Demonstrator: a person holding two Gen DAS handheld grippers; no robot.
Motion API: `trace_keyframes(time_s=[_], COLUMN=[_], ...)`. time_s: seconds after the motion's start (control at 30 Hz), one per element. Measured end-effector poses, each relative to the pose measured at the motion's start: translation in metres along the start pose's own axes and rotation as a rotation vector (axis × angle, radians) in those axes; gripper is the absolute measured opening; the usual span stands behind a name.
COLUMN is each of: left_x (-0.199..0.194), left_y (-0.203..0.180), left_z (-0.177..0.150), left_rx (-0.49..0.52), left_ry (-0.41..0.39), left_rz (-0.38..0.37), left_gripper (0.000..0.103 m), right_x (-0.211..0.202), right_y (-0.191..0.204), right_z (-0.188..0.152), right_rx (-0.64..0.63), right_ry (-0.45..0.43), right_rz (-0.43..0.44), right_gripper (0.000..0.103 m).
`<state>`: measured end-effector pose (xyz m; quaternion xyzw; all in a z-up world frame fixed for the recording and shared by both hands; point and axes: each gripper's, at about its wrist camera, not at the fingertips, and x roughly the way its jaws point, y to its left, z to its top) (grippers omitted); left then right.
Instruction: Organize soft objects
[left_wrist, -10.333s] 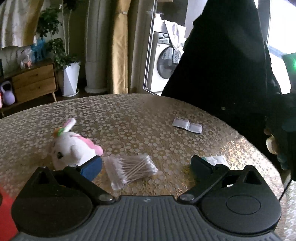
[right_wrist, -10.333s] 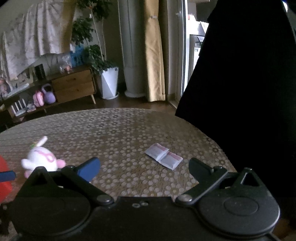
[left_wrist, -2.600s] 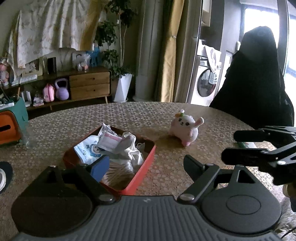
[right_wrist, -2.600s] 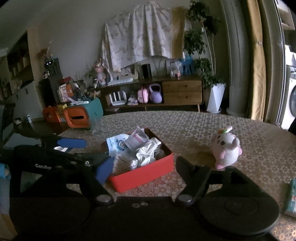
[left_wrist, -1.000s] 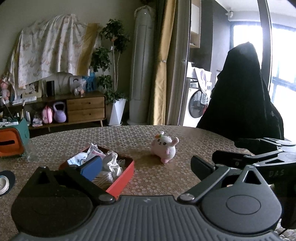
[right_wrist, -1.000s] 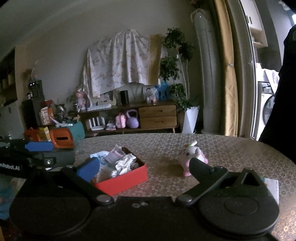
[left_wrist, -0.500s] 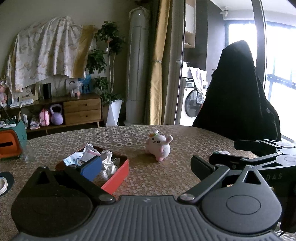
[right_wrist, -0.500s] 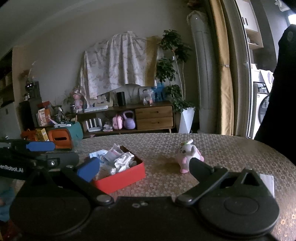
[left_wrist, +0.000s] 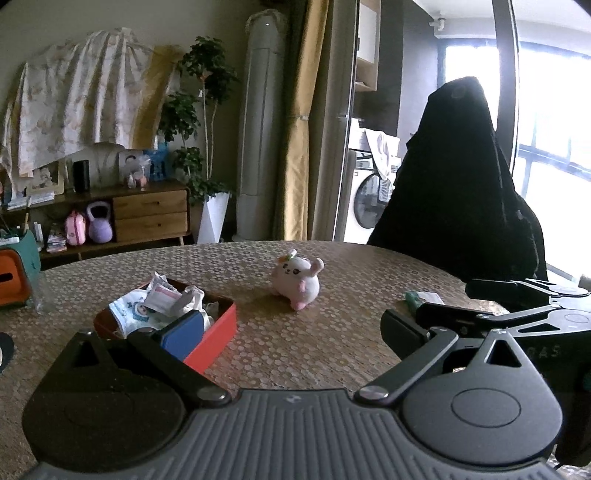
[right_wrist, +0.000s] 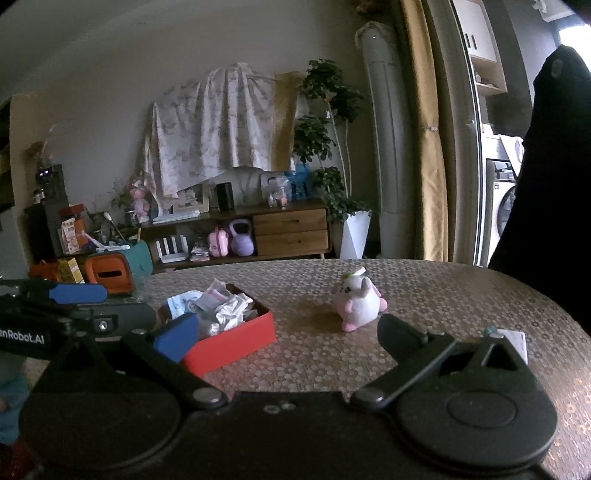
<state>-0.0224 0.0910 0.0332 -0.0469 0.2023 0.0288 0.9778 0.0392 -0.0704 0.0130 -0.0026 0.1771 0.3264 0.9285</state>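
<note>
A red box (left_wrist: 218, 325) (right_wrist: 236, 341) on the round table holds several soft packets and a white crumpled cloth (left_wrist: 166, 299) (right_wrist: 221, 308). A white and pink plush toy (left_wrist: 297, 280) (right_wrist: 358, 301) sits on the table to the right of the box. My left gripper (left_wrist: 291, 328) is open and empty, held back from the box. My right gripper (right_wrist: 288, 332) is open and empty, also back from the box. A small white and green packet (left_wrist: 421, 297) (right_wrist: 511, 339) lies near the table's right edge.
The table (left_wrist: 332, 354) has a patterned gold cloth. An orange and teal case (left_wrist: 14, 273) (right_wrist: 118, 267) stands at the far left. A chair draped in black (left_wrist: 461, 192) stands behind the table on the right. A sideboard (right_wrist: 288, 230) and plants are beyond.
Both grippers have drawn back and risen a little from the box and toy. Both stay open and empty. Since 10 s ago the cotton swab bag and packets went into the box.
</note>
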Motion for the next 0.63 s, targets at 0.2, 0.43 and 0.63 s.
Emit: trace_keyframes(time_s=[0.2,0.43,0.63], left_x=[-0.002,-0.007,-0.004], left_y=[-0.003,-0.004,-0.002], left_z=[-0.003,-0.008,-0.009], left_rx=[0.003,-0.003,-0.018], left_ry=[0.0,0.006,0.016], left_rz=[-0.007,-0.004,-0.003], left_gripper=[0.102,0.102,0.103], right_x=[-0.003,-0.004,-0.003], right_y=[0.001,0.001,0.002], right_z=[-0.003,-0.008,-0.011], right_rx=[-0.001,0.009,0.008], right_ry=[0.001,0.006,0.011], right_rz=[-0.009,-0.007,-0.011], right_gripper=[0.103,0.103,0.103])
